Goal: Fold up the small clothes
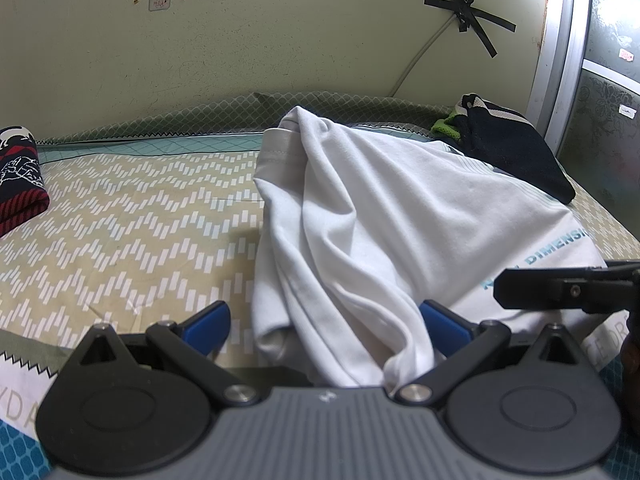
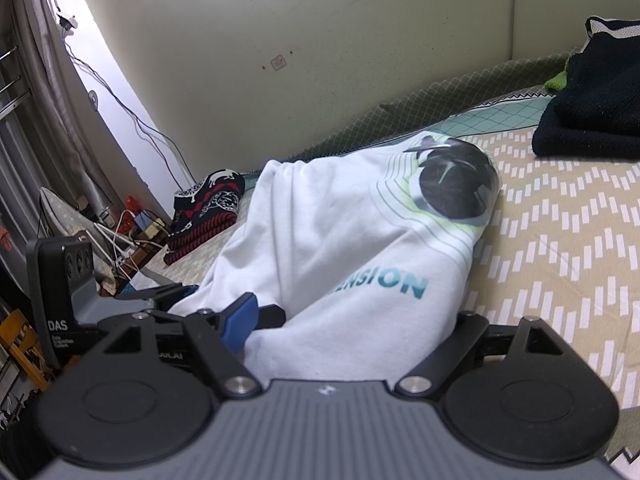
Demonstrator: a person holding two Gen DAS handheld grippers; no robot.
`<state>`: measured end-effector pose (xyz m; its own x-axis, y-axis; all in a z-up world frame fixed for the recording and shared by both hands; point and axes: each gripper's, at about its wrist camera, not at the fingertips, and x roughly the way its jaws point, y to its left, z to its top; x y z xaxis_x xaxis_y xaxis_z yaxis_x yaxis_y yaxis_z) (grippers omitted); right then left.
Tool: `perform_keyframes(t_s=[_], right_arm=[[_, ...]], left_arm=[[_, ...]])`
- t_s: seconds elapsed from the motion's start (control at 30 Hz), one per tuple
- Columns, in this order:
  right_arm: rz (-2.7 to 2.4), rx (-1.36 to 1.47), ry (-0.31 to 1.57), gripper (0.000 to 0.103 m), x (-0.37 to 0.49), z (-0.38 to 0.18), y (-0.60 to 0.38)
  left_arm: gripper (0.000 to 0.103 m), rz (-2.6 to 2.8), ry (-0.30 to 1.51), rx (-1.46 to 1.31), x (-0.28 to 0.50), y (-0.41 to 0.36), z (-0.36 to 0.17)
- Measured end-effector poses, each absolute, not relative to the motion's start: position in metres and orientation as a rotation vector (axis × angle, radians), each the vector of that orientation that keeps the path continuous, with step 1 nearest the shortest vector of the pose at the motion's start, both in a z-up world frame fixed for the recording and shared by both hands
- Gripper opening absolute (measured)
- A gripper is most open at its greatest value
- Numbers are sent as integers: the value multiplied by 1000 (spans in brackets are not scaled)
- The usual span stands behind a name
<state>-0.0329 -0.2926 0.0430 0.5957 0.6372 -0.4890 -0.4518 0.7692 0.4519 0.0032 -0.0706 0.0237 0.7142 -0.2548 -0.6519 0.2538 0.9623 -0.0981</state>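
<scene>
White T-shirt (image 1: 360,216) bunched on the bed (image 1: 132,216), between two spread claws.

Its cloth drapes between the spread blue pads of the left claw (image 1: 324,322), and likewise the right claw (image 2: 352,320), whose right pad is hidden beneath it. A folded red-and-black garment (image 2: 208,208) lies well apart on one side, a dark garment (image 1: 516,144) on the other.

Patterned bedsheet (image 1: 120,208), black tape cross (image 1: 470,12) on wall, ironing board (image 2: 68,216)
</scene>
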Motion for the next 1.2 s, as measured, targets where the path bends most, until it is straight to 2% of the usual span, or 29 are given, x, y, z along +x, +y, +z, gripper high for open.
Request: perform_keyframes(t_s=[1.2], right_arm=[[642,308,675,84,-34,45,-292]], left_arm=[[103,-275,716,-20,2,-70,24]])
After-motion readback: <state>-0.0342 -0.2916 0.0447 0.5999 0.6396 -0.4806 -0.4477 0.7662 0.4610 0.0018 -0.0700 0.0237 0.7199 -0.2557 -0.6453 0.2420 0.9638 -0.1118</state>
